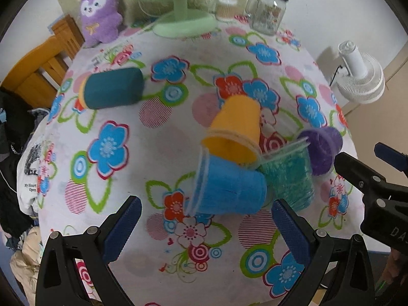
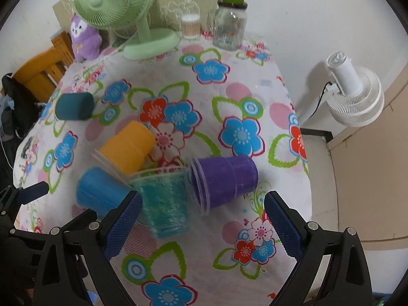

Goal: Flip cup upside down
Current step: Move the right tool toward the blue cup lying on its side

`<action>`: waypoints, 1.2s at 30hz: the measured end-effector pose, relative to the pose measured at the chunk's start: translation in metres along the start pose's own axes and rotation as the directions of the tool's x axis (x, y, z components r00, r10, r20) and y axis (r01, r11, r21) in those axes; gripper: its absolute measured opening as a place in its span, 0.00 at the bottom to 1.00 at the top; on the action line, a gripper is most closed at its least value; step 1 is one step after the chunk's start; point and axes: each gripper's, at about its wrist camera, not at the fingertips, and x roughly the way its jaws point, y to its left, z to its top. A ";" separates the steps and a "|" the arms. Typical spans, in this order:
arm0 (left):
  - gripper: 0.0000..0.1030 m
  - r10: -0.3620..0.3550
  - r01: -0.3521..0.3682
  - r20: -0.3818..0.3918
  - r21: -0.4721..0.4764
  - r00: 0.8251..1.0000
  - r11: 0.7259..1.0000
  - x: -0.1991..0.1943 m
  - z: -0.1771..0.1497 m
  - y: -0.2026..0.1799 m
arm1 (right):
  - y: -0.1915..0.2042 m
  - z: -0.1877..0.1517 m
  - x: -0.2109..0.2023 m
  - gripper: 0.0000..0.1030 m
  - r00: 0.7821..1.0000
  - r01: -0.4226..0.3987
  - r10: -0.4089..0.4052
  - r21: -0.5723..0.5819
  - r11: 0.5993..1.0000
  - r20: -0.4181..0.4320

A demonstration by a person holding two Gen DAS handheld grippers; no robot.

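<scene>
Several plastic cups lie on their sides in a cluster on the flowered tablecloth: a blue cup (image 1: 229,191) (image 2: 100,191), an orange cup (image 1: 236,127) (image 2: 127,145), a clear teal cup (image 1: 288,176) (image 2: 164,201) and a purple cup (image 1: 321,150) (image 2: 224,179). A dark teal cup (image 1: 112,88) (image 2: 74,105) lies apart at the far left. My left gripper (image 1: 206,224) is open and empty, just short of the blue cup. My right gripper (image 2: 202,223) is open and empty, its jaws either side of the teal and purple cups. It also shows in the left wrist view (image 1: 362,163).
At the table's back stand a green desk fan (image 2: 135,25), a purple plush toy (image 2: 83,38), a small ribbed cup (image 2: 190,26) and a glass jar with a green lid (image 2: 229,25). A white fan (image 2: 357,94) stands off the right edge. A wooden chair (image 1: 43,63) is left.
</scene>
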 end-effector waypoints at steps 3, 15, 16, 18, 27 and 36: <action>1.00 0.005 -0.005 -0.019 0.008 1.000 1.000 0.012 0.000 -0.005 | -0.003 -0.002 0.010 0.95 1.000 0.001 -0.001 0.000 1.000 -0.022; 1.00 0.066 -0.060 -0.063 0.087 0.996 0.994 0.052 -0.003 -0.025 | -0.015 -0.007 0.033 0.95 0.997 0.006 -0.004 0.026 1.000 -0.071; 0.99 0.079 -0.074 -0.053 0.091 0.996 0.993 0.053 -0.003 -0.025 | -0.015 -0.007 0.034 0.95 0.997 0.007 -0.005 0.026 1.000 -0.075; 0.89 0.108 -0.104 -0.037 0.100 0.993 0.990 0.055 -0.004 -0.026 | -0.015 -0.007 0.036 0.95 0.997 0.007 -0.005 0.028 1.000 -0.078; 0.81 0.119 -0.118 -0.021 0.047 0.993 0.992 0.046 -0.012 -0.014 | -0.004 -0.006 0.031 0.95 0.998 -0.010 0.010 -0.002 1.000 -0.069; 0.81 0.168 -0.169 -0.019 -0.164 0.986 0.972 0.019 -0.034 0.029 | 0.047 0.007 0.018 0.95 0.995 -0.095 0.090 -0.146 0.985 -0.041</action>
